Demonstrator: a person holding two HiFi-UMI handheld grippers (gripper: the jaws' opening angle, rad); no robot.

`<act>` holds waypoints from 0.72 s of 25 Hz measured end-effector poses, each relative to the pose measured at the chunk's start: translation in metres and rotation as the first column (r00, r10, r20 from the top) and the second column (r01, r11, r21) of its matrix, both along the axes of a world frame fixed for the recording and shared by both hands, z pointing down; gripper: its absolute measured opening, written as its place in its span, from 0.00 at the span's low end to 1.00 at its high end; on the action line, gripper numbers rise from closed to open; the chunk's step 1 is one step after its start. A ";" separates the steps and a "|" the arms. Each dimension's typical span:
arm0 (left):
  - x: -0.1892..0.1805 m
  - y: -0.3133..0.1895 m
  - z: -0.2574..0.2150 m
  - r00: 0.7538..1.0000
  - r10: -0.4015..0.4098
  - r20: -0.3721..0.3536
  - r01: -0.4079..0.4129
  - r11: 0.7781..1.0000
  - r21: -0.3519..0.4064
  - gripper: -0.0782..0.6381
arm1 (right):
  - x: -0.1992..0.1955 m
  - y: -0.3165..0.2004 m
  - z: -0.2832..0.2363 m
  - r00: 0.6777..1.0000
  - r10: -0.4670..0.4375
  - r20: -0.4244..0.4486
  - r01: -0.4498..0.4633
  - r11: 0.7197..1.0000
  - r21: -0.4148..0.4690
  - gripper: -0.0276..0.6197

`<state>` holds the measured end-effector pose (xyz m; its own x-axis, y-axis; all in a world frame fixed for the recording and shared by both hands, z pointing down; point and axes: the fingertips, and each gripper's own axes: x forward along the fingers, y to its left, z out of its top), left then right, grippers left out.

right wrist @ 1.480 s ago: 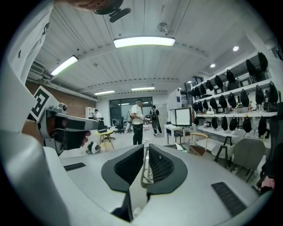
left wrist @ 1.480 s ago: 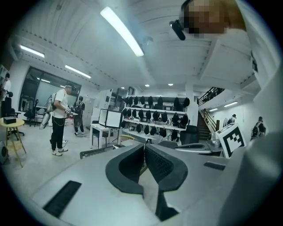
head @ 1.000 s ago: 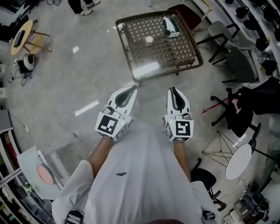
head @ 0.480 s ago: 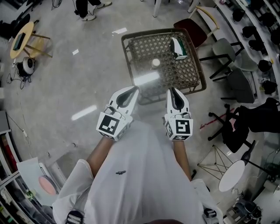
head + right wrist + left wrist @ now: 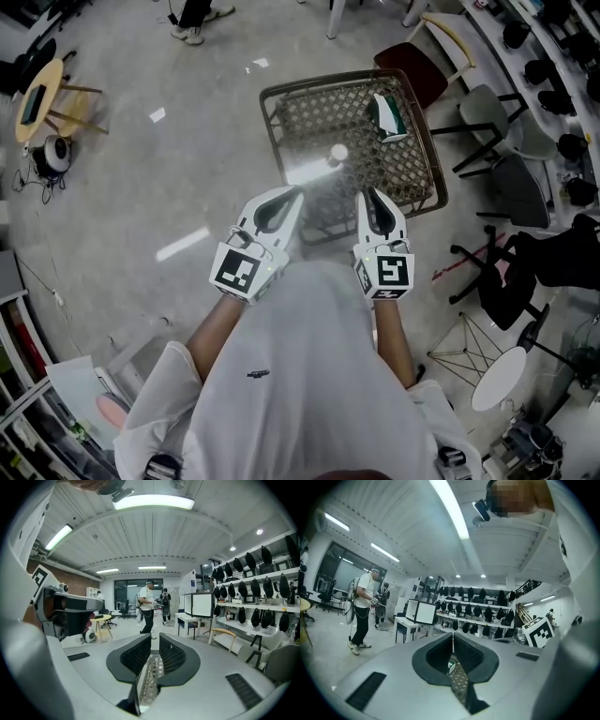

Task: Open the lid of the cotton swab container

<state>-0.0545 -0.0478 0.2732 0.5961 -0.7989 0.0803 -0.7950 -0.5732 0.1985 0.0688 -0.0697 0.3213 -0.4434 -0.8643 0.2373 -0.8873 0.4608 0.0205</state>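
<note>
- Cotton swab container, small, white and round, stands near the middle of the worktop, well ahead of both hand-held grippers; only the head view shows it.
- Left hand-held gripper is held out level with its jaws pressed together and empty.
- Right hand-held gripper, beside it, has its jaws a narrow slit apart after just easing open a little. Nothing is between them.
- In the head view both tips show over the worktop's near edge, with a bright glare patch just left of the container.
- A green and white pack lies by the far right corner, apart from the container.
- A dark red chair stands past that corner, grey chairs along the right edge, and a black office chair nearer on the right.
- Each gripper view shows the worktop's wicker lattice below its jaws, plus a standing person and shelves of dark gear across the room.
</note>
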 end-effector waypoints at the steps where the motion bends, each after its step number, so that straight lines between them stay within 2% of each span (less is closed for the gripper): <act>1: 0.000 -0.004 0.001 1.000 0.004 0.003 -0.004 1.000 -0.010 0.12 | -0.002 -0.004 0.001 1.000 -0.004 -0.002 0.004 1.000 -0.003 0.08; 9: 0.018 -0.031 0.037 1.000 0.010 0.020 -0.008 0.996 -0.092 0.12 | 0.006 -0.041 0.028 1.000 -0.019 0.015 0.020 0.998 -0.054 0.17; 13: 0.039 -0.056 0.066 0.999 0.005 0.039 0.001 0.987 -0.158 0.12 | 0.024 -0.064 0.070 0.999 -0.041 0.018 0.043 0.994 -0.099 0.20; 18: 0.048 -0.079 0.096 0.997 0.008 0.078 0.007 0.980 -0.200 0.12 | 0.034 -0.083 0.124 0.999 -0.049 -0.002 0.048 0.987 -0.154 0.23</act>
<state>-0.0062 -0.1263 0.3690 0.5822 -0.7617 0.2844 -0.8122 -0.5287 0.2468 0.1031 -0.1532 0.4453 -0.4824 -0.7948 0.3681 -0.8637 0.5017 -0.0487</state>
